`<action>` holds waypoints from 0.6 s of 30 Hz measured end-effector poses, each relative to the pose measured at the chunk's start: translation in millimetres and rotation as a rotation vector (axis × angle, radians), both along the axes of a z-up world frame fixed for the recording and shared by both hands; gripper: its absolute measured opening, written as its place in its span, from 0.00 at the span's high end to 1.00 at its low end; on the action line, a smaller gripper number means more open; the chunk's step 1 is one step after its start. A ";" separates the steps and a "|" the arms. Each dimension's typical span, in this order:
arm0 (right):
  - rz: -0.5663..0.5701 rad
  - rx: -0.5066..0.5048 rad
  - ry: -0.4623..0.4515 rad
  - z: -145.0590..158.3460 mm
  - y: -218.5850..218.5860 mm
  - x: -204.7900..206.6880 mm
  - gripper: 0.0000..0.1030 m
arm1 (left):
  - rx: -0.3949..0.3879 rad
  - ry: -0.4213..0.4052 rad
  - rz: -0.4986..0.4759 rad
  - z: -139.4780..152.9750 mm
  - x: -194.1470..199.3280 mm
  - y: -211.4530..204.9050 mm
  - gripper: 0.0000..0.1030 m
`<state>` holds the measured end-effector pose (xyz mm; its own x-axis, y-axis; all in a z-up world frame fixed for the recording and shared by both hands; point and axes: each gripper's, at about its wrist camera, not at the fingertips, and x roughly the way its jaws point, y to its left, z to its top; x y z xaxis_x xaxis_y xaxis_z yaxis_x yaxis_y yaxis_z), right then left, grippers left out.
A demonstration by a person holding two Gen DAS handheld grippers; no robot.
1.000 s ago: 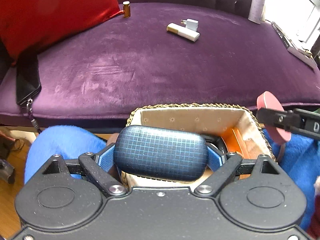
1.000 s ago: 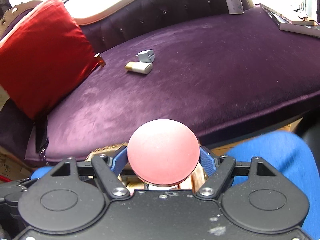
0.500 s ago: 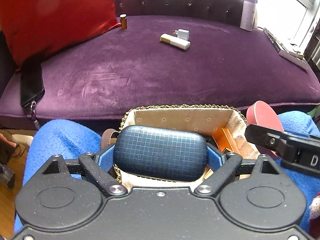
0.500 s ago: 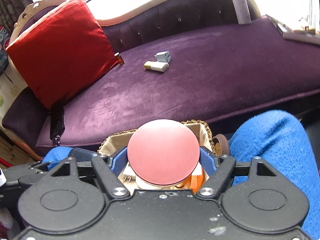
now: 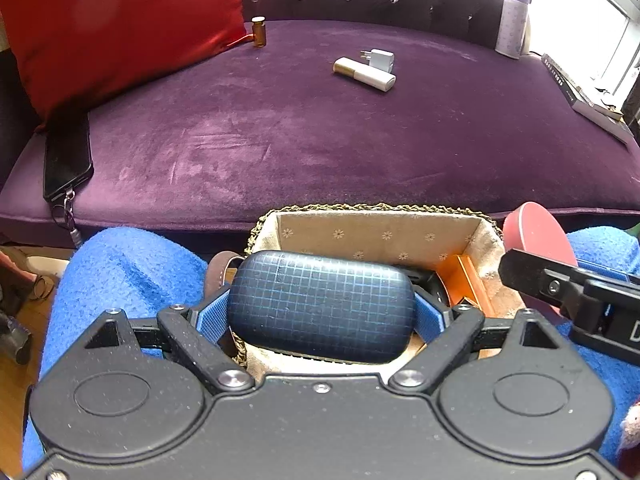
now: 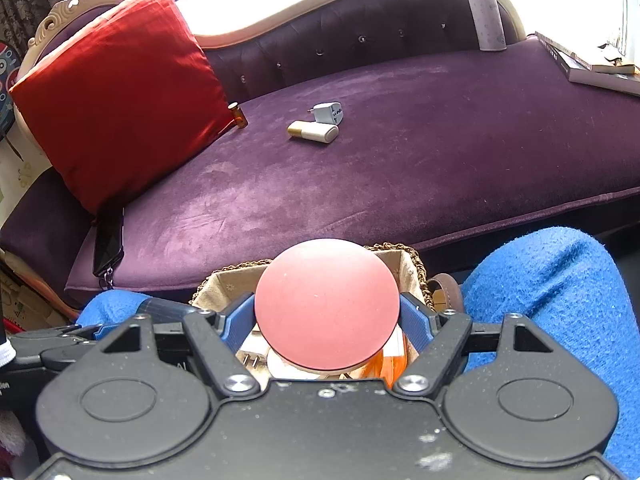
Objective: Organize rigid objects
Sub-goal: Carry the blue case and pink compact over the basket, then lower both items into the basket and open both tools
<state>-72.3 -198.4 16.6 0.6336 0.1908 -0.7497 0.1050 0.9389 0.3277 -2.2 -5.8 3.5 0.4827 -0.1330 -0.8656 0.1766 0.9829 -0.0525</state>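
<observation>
L gripper point(image 5: 322, 312): clamping a navy grid-pattern hard case point(image 5: 322, 306) by its short ends, holding it over the near part of the basket.
R gripper point(image 6: 327, 316): gripping a round pink compact point(image 6: 327, 306) edge to edge, hovering above the basket's R side; in the left wrist view its disc is showing just past the R rim.
Basket point(image 5: 384, 234): woven, w/ floral cloth liner, sitting between the person's blue-clad knees point(image 5: 132, 272), in front of the sofa.
Inside basket: orange box point(image 5: 466, 282) leaning at the R wall; sth white w/ prongs underneath, prob. a plug, view too blocked to tell.
Sofa seat point(image 5: 320, 132): purple velvet, carrying a white charger point(image 5: 380, 59) touching a white-gold power bank point(image 5: 364, 74), an amber vial point(image 5: 259, 32) beside the red cushion point(image 5: 112, 28), a black phone point(image 5: 67, 156) at the L edge.
Far R: bottle point(image 6: 484, 12), books point(image 6: 592, 66).
</observation>
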 end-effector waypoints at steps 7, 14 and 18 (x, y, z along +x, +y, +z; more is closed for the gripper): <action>-0.010 0.010 0.003 -1.5 -2.0 0.9 0.26 | 0.001 0.010 0.013 -0.9 1.9 0.8 0.16; -0.024 0.036 0.014 -4.5 -6.8 2.0 0.26 | 0.001 0.015 0.021 -1.5 2.9 1.2 0.16; -0.024 0.039 0.014 -4.9 -7.2 2.4 0.26 | 0.000 0.017 0.025 -1.4 3.0 1.7 0.16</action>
